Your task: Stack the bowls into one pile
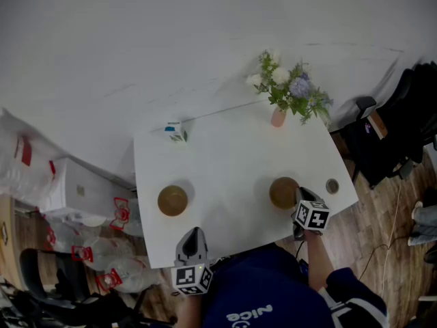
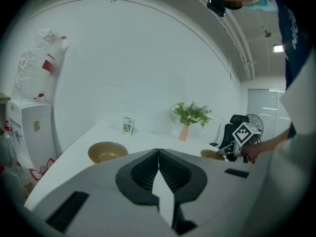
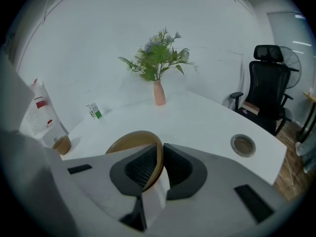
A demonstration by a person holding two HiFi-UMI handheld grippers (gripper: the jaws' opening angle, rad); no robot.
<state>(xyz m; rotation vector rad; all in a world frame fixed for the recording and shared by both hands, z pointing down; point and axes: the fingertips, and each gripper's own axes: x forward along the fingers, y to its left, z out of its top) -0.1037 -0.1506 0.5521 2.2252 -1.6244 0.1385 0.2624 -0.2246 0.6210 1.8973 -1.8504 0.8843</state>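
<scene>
Over the table [image 1: 225, 152], right tool [image 3: 162, 146] pinches one bowl [image 3: 131, 141] by its rim; left tool [image 2: 158, 151] closed, empty.

Wall: plain white wall [image 1: 171, 46] behind the table.
Floor: wood plank floor [image 1: 382, 207].
Table: white table [image 1: 225, 159].
Chair: black office chair [image 3: 269, 83] beside the table.
Light: ceiling lamp [image 2: 279, 48], lit.

- Two brown bowls sit well apart on my white table [image 1: 225, 159]: left bowl [image 1: 173, 200], right bowl [image 1: 283, 191].
- My right gripper [image 1: 300, 193] is at the right bowl's near rim.
- My left gripper [image 1: 193, 232] hangs over the table's front edge.
- Flower vase [image 1: 278, 117] sits at the back.
</scene>
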